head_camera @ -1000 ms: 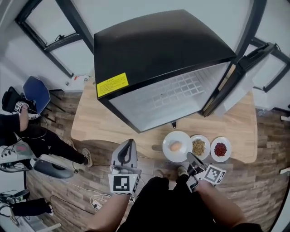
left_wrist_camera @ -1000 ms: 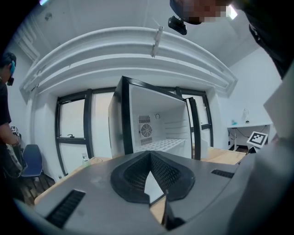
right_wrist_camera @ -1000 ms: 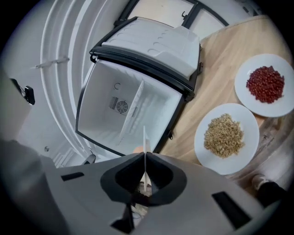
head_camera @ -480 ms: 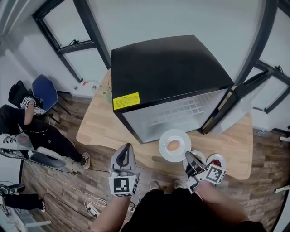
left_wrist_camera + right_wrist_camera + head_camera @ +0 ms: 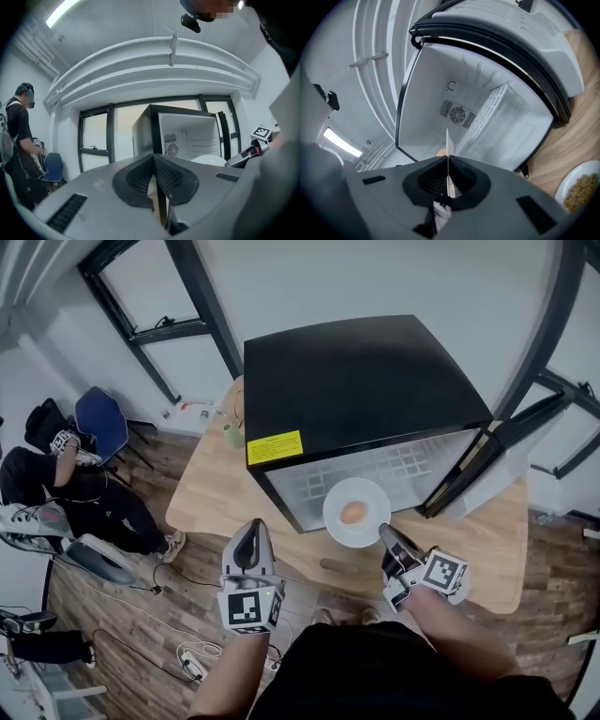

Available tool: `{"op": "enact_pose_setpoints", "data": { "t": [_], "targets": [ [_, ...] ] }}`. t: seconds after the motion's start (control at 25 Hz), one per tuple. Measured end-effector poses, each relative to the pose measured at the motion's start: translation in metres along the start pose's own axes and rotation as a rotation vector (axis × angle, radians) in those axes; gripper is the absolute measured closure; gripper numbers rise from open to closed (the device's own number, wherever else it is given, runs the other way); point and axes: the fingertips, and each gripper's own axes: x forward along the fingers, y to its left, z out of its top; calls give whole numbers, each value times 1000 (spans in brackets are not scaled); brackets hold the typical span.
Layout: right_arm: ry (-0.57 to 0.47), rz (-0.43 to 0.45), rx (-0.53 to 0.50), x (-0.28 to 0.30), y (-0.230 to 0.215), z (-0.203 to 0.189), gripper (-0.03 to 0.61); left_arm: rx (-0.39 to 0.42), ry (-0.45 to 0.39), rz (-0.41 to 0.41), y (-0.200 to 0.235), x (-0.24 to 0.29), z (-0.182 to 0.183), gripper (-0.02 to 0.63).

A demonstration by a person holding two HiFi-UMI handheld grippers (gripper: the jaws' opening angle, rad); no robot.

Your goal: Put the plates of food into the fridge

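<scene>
Holding round white plate (image 5: 337, 495), rim pinched by right gripper (image 5: 385, 534) fingers, before open black fridge (image 5: 366, 381); level insertion likely next. Left gripper (image 5: 251, 527) fingers together.

White walls (image 5: 394, 277) carry black-framed windows (image 5: 150, 296); the floor (image 5: 103, 615) is dark wood plank; a pale wooden surface (image 5: 211, 498) stands close to the wall; a blue chair (image 5: 101, 423) sits at left, beside a seated person (image 5: 66, 488); a strip light (image 5: 61, 13) glows on the ceiling.
</scene>
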Motion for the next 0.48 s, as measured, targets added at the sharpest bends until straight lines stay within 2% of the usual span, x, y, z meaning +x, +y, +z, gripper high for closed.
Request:
{"op": "enact_pose_setpoints", "data": {
  "t": [0.08, 0.24, 0.48],
  "targets": [
    [-2, 5, 15, 14, 1, 1, 548, 13, -19, 10, 6, 4, 7, 609],
    [-14, -46, 13, 27, -6, 2, 548, 15, -34, 28, 16, 6, 10, 610],
    [-21, -93, -38, 56, -9, 15, 548, 20, -8, 25, 36, 22, 5, 609]
  ]
}}
